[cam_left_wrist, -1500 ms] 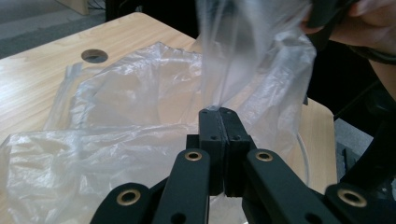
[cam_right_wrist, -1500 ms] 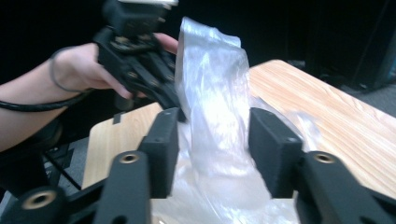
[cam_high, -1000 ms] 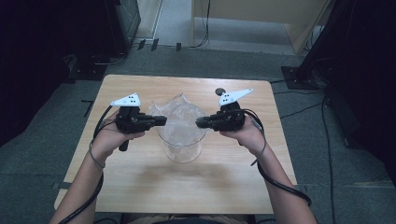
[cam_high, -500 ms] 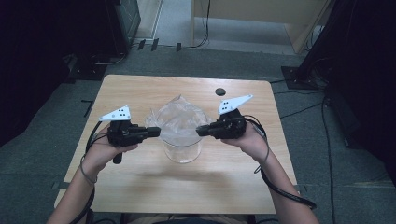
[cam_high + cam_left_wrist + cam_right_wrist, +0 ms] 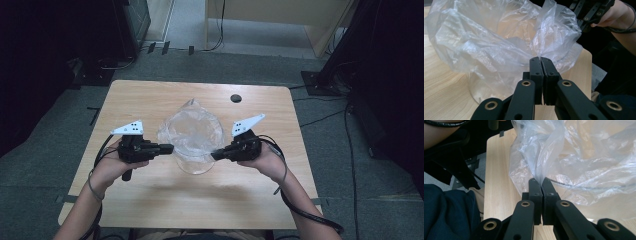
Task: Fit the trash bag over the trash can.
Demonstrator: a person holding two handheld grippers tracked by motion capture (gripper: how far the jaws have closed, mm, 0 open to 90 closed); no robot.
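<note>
Both tools, left tool (image 5: pixel 170 148) and right tool (image 5: pixel 215 155), pinch the crinkled clear plastic bag (image 5: pixel 192 131), lining the round transparent container (image 5: pixel 195 165); next, I judge, tug its rim down evenly.

**Three cameras, one shared bag**

The high view looks forward and down from above the person's side, taking in the whole wooden table (image 5: pixel 150 100) from some way off, with floor beyond at twelve o'clock. The left gripper (image 5: pixel 167 148) sits at nine o'clock of the clear plastic bag (image 5: pixel 192 131) and the right gripper (image 5: pixel 216 155) at three. The left gripper view rides close behind its own jaws, facing the bag (image 5: pixel 486 37) with the other hand at one o'clock. The right gripper view looks back the opposite way, equally close. All three share the bag (image 5: pixel 586 165) and tabletop
</note>
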